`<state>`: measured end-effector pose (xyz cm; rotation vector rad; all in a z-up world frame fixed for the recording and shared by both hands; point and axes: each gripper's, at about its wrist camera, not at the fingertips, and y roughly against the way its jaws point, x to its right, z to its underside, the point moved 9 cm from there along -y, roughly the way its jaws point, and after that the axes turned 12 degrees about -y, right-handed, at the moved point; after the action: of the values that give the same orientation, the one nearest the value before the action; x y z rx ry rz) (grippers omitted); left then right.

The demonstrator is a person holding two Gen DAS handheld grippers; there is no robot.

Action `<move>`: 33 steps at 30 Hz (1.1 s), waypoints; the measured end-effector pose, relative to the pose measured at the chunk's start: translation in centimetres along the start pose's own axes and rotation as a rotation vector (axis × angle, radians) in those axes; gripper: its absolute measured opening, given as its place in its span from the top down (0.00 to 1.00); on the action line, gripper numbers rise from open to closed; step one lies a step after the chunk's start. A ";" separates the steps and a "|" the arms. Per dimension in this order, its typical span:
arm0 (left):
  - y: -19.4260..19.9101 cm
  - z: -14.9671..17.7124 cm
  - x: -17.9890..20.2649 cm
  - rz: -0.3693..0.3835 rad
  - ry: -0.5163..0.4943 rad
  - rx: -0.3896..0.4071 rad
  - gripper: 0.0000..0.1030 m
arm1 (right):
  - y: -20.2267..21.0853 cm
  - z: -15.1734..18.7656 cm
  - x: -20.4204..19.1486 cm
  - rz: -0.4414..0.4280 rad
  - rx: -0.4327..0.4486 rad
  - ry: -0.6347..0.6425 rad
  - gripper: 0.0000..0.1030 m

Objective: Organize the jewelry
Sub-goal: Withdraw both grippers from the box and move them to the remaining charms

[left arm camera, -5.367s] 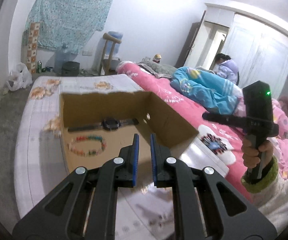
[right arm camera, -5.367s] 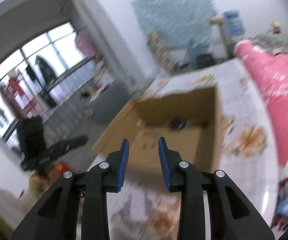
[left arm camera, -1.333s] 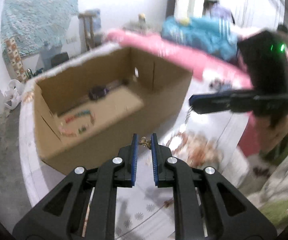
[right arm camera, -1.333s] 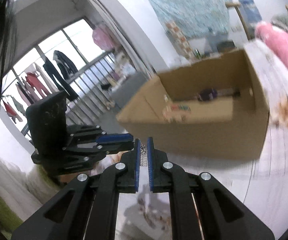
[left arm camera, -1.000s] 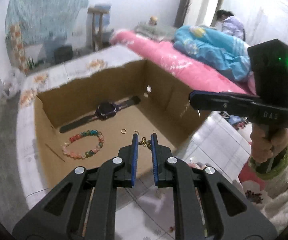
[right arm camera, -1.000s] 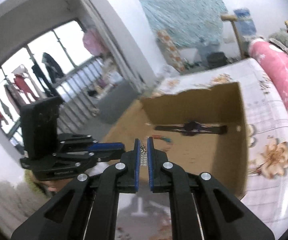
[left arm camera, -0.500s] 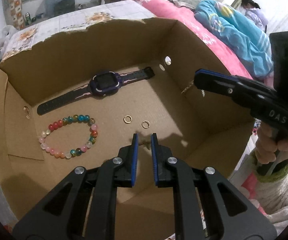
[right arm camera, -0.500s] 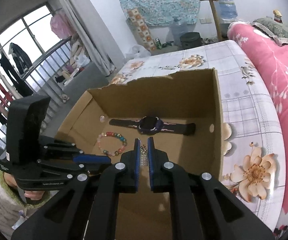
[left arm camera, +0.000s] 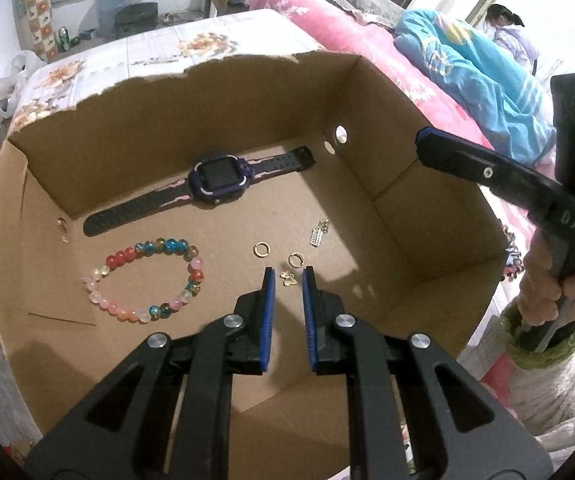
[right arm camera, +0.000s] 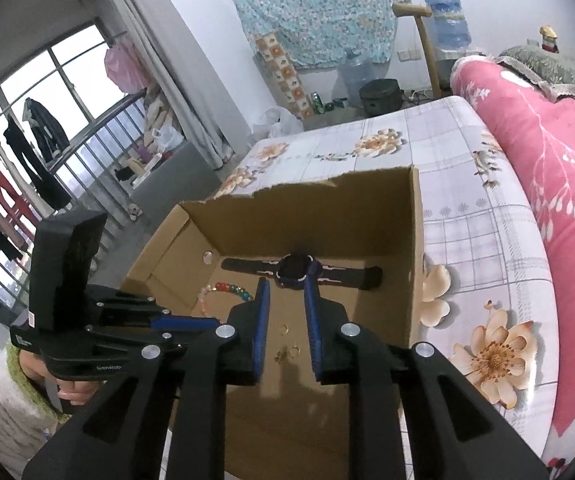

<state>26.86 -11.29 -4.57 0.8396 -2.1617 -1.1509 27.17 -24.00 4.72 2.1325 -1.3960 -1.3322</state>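
Butterfly charm between open left hand-held gripper tips, on box floor.

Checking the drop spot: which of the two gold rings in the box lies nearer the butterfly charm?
The right-hand gold ring, just above the butterfly charm. The other gold ring lies farther left, toward the bead bracelet.

Both wrist views look down, close, into cardboard box from opposite sides.

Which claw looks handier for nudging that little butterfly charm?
Probably the left claw: open, with the butterfly charm seen right between its tips. The right claw points toward the watch.
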 end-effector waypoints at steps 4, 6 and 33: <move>0.9 -0.2 0.2 -0.012 -0.004 0.039 0.88 | 1.1 -0.5 -0.2 -0.006 0.032 -0.007 0.82; 2.0 -0.3 0.4 -0.028 -0.016 0.077 0.88 | 1.8 -0.7 -0.2 -0.011 0.052 -0.011 0.76; 12.3 14.2 6.4 -0.059 -0.015 0.383 0.54 | 8.1 17.5 -2.2 -0.053 0.017 -0.035 0.60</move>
<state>9.36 -3.27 0.16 1.0643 -2.4240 -0.7785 8.07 -21.93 1.57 2.1823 -1.3780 -1.3887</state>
